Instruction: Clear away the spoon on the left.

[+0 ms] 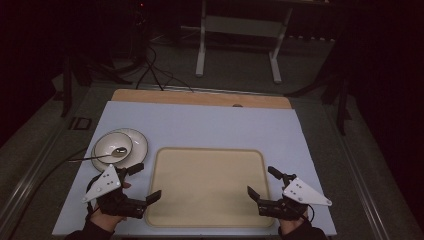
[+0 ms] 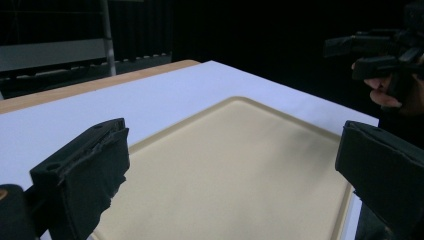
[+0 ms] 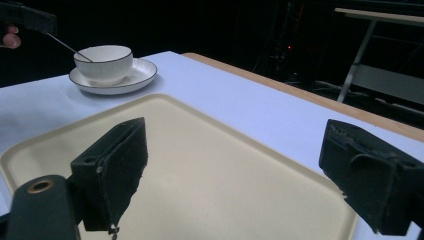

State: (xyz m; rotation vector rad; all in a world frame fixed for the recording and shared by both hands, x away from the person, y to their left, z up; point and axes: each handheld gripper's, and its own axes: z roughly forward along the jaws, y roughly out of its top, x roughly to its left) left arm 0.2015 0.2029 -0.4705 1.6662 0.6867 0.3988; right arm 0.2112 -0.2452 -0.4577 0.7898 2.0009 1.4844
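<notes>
A pale blue table top (image 1: 200,122) fills the middle of the room, with a strip of bare wood (image 1: 200,98) showing along its far edge and dark floor all round. On it, right in front of the person, lies a broad cream tray (image 1: 207,187) with rounded corners and a low raised rim; nothing sits on it. The tray lies near the table's close edge, squarely between the two hands.

The left gripper (image 1: 141,183) hangs just over the tray's left rim, its two black jaws spread wide with nothing between them; through its own view the tray (image 2: 235,170) stretches away between the jaws. The right gripper (image 1: 263,182) hovers at the tray's right rim in the same way, jaws wide apart and holding nothing, with the tray (image 3: 210,170) showing between them in its own view. Each carries a grey three-cornered plate on top.

Off beyond the tray's far left corner, close to the left hand, stands a white saucer (image 1: 139,145), and in it a white bowl (image 1: 112,144) with a thin dark line round its lip. A spoon (image 1: 118,151) rests in the bowl, its thin handle slanting out over the rim toward the table's left side
</notes>
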